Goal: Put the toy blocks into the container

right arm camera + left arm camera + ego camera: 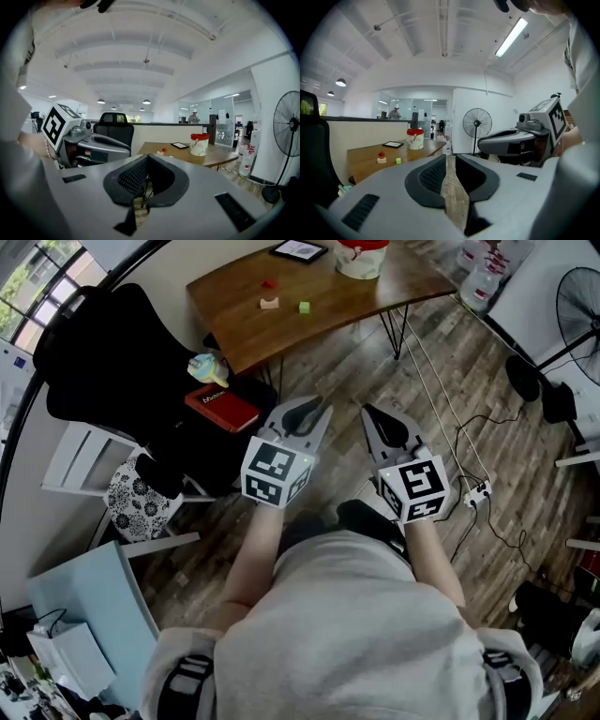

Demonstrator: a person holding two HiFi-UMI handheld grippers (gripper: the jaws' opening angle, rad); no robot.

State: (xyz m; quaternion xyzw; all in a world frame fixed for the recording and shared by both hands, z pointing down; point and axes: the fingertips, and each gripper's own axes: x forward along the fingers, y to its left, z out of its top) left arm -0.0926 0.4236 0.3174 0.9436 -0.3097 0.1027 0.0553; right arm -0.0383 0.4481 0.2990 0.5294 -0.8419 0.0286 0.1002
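Our left gripper [317, 409] and right gripper [370, 413] are both smooth and grey, with black ribbed pads [431, 174] inside the jaws. Behind each claw sits a white cube [274, 472] with black square markers. Further behind the cubes we wear a light grey short-sleeved shirt [356, 615]

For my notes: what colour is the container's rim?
Red rim on the container; best in right gripper view.

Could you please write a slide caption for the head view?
Empty left gripper and right gripper point toward table with toy blocks and container.
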